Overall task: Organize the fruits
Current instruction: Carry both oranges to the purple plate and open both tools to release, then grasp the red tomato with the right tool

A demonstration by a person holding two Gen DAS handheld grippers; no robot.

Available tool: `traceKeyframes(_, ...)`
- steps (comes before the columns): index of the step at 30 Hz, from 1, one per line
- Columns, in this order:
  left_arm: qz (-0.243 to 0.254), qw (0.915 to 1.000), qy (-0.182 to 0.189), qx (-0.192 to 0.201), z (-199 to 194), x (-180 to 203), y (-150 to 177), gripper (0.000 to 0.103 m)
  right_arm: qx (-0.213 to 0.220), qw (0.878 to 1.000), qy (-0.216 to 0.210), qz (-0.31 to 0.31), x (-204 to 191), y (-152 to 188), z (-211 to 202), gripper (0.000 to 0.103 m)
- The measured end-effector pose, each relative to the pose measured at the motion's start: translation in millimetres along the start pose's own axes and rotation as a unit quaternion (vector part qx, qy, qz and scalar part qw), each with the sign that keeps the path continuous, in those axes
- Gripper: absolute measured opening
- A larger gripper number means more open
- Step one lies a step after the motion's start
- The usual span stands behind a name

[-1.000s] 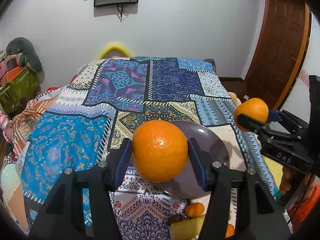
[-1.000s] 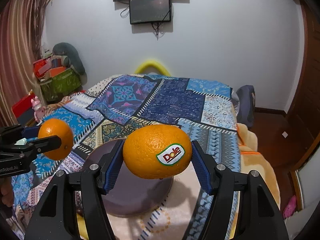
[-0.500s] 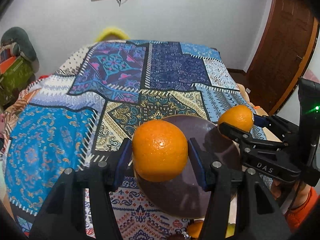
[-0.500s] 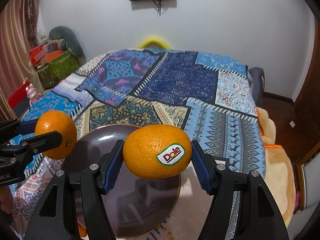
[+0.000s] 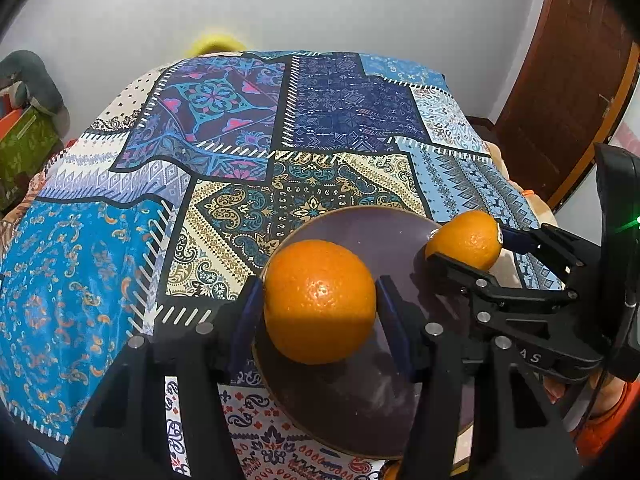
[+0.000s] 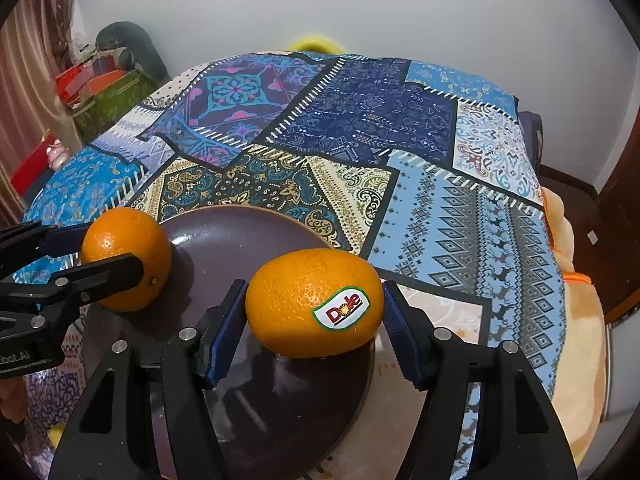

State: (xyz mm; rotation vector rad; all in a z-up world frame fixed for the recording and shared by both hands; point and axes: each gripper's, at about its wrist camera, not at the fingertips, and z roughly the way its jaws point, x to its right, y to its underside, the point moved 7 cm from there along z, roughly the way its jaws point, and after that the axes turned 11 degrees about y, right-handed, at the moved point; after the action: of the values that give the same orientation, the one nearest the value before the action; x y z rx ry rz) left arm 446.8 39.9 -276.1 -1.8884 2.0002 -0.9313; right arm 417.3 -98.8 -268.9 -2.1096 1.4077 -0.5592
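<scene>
So both claws have dropped down over the dark plate [image 6: 224, 240] compared with a second ago, when they were hanging higher with more wall in view and the plate sat small underneath. The left claw [image 5: 320, 304] is pinching a plain orange [image 5: 320, 300] low over the plate's left side, and the right claw [image 6: 314, 308] is pinching the Dole-stickered orange [image 6: 314, 306] over the plate's right part. The plate sits on the patchwork bedspread [image 6: 360, 128] toward the near edge of the bed. I can't tell if either fruit is actually touching the plate yet. My read: this is the set-down step, both oranges about to be released. They're round, so they may roll once let go.
</scene>
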Motion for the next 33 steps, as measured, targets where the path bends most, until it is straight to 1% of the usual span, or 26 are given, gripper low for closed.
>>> traceKeyframes(4,-0.002,1.0,-0.001,-0.003,1,0,0,0.057,0.003,1.0,0.0,-0.003,-1,-1,0,0.063)
traceKeyframes(6,-0.007,0.9999,0.0,-0.007,1,-1,1,0.058,0.005,1.0,-0.004,-0.002,-2,-1,-3,0.066)
traceKeyframes(8,-0.01,0.9999,-0.002,-0.012,0,-1,2,0.058,0.012,1.0,-0.001,-0.003,-3,-2,-8,0.074)
traceKeyframes(9,-0.011,0.9999,0.001,-0.012,-1,0,3,0.059,0.018,1.0,0.004,-0.005,-2,-3,-12,0.075)
traceKeyframes(13,-0.013,0.9999,0.006,-0.002,-15,6,2,0.06,0.027,1.0,0.011,-0.009,-1,-4,-25,0.077)
traceKeyframes(17,-0.007,0.9999,0.004,0.013,-38,12,1,0.061,0.038,0.999,0.019,-0.007,1,-3,-43,0.077)
traceKeyframes(22,0.003,0.9994,-0.01,0.032,-71,18,5,0.062,0.059,0.998,0.027,-0.006,1,-1,-73,0.077)
traceKeyframes(26,0.009,0.9987,-0.018,0.046,-101,24,15,0.062,0.079,0.996,0.038,-0.01,-1,4,-105,0.078)
traceKeyframes(28,0.01,0.9983,-0.02,0.053,-115,27,19,0.066,0.088,0.995,0.043,-0.013,-3,7,-119,0.079)
traceKeyframes(33,0.014,0.9973,-0.026,0.067,-149,35,36,0.068,0.108,0.993,0.051,-0.01,-4,20,-156,0.082)
